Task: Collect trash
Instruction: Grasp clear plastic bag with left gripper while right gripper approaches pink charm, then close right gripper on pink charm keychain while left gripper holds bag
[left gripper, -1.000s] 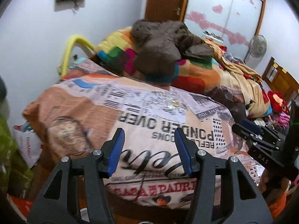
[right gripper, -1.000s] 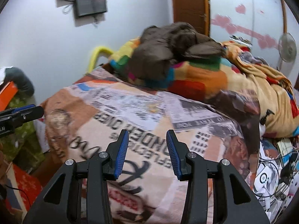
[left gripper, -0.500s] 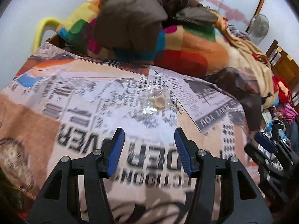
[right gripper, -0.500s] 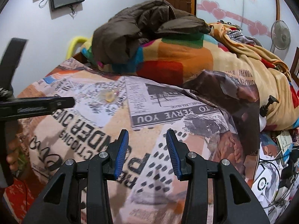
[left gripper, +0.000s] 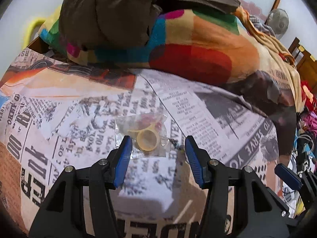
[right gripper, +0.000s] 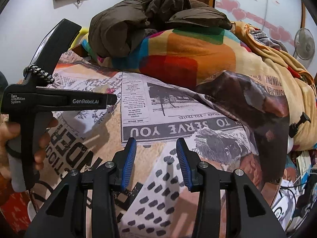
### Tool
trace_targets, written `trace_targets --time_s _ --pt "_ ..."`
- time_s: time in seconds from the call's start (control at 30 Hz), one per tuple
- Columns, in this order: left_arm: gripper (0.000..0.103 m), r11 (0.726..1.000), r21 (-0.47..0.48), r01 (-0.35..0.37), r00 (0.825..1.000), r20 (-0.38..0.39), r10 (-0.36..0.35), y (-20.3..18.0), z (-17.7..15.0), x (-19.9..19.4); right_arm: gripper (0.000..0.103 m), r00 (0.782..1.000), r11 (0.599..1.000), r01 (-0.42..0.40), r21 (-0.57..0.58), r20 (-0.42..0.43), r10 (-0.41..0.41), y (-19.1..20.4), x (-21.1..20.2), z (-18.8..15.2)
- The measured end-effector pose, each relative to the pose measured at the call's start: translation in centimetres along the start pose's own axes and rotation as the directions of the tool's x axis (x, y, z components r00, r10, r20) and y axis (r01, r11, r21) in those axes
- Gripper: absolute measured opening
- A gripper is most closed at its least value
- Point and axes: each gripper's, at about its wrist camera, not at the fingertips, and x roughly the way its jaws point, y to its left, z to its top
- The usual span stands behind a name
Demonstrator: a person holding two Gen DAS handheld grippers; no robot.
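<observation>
Presently, a small clear plastic bag (left gripper: 143, 136) with a yellowish ring inside it is lying flat on the newspaper-print bedcover (left gripper: 198, 119), and it is being taken here as the piece of trash to be collected. The left gripper (left gripper: 156, 154) is being held just in front of the bag with its jaws partly open and nothing between them; its left finger (left gripper: 123, 154) is seen at the bag's near-left corner, though contact cannot be confirmed. The right gripper (right gripper: 156, 159) is being held well to the right of the bag, over the "TO SERVE YOU" print, also partly open and holding nothing. The left tool is also being seen in the right wrist view, gripped by the person's hand (right gripper: 11, 138). To do this step well, the left jaws should probably be centred over the bag, so that the ring is lying between the pads, and then lowered until the film is being touched. The pads should be closed on the ring or on a fold of plastic, not on the bedcover, because the soft cloth beneath the bag could be pinched together with it.
</observation>
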Motion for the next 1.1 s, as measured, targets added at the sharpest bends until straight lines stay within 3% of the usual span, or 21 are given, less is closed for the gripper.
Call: trace_targets --time_s 0.07,0.2,0.3,0.5,0.77,1.1 --pt "0.054 1.0 -0.005 0.012 1.0 0.008 -0.012 0.3 0.0 0.0 0.038 1.0 1.0 -0.006 -0.009 -0.001 0.006 0.0 0.4 0.3" --pt "0.033 1.0 0.003 -0.005 1.0 0.023 0.005 0.9 0.0 -0.1 0.038 0.999 0.999 -0.047 -0.009 -0.002 0.047 0.2 0.9 1.2" --pt "0.024 1.0 -0.016 0.024 0.999 0.024 -0.024 1.7 0.0 -0.2 0.038 0.997 0.997 -0.081 -0.017 0.0 0.081 0.6 1.2 2.1" --pt "0.022 0.999 -0.035 0.006 0.999 0.047 -0.004 3.5 -1.0 -1.6 0.038 0.984 0.984 -0.175 -0.012 -0.029 0.175 1.7 3.3 4.2" --pt "0.022 0.996 -0.091 -0.013 0.992 0.126 0.024 7.9 -3.5 -7.0 0.038 0.956 0.964 -0.267 0.019 -0.119 0.267 4.6 8.5 6.9" --pt "0.022 0.997 -0.057 -0.055 0.981 0.181 0.065 9.0 -4.6 -9.2 0.038 0.974 0.979 -0.197 -0.061 -0.124 0.188 8.9 11.1 8.3"
